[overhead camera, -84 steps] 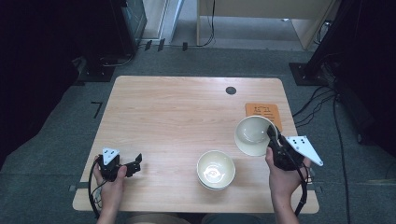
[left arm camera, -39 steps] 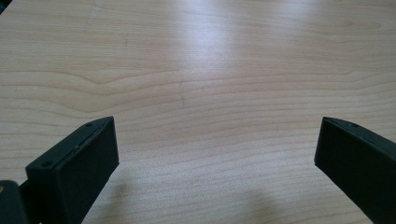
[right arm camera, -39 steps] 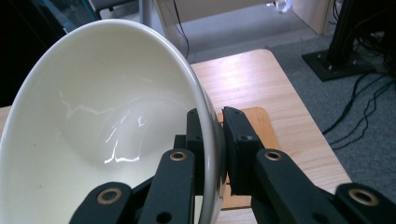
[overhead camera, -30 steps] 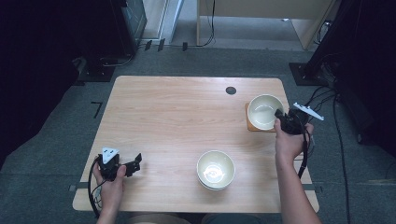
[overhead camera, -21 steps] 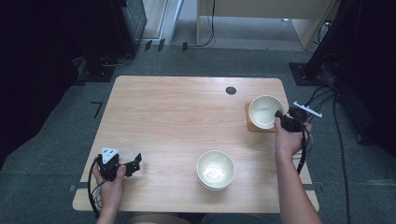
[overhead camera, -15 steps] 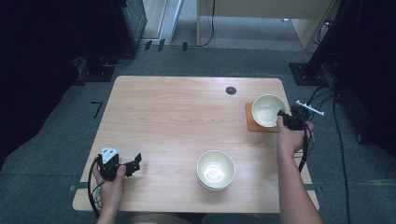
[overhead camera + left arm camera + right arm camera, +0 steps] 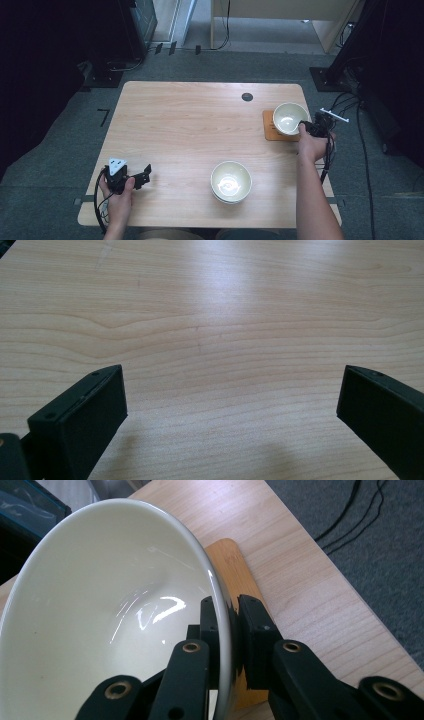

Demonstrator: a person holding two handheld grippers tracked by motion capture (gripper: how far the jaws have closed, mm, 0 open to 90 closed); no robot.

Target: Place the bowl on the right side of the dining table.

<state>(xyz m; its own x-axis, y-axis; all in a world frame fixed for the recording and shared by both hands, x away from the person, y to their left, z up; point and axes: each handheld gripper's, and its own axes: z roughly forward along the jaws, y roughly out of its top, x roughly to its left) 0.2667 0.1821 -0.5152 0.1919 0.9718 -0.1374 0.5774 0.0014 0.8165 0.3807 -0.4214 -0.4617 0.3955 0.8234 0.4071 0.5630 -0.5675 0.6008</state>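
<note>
A light wooden table (image 7: 190,135) (round dark grommet (image 7: 247,97) at upper centre) carries a brown coaster (image 7: 270,132) at right and stacked cream bowls (image 7: 230,181) at lower centre.

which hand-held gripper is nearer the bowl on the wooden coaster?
Right. The right hand-held gripper is clamped on the rim of the bowl over the coaster at the table's far right. The left hand-held gripper sits open at the near left corner.

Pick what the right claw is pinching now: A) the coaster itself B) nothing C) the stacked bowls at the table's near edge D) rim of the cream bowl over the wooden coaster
D: the right claw has one jaw inside and one outside the rim of the cream bowl, above the wooden coaster.
</note>
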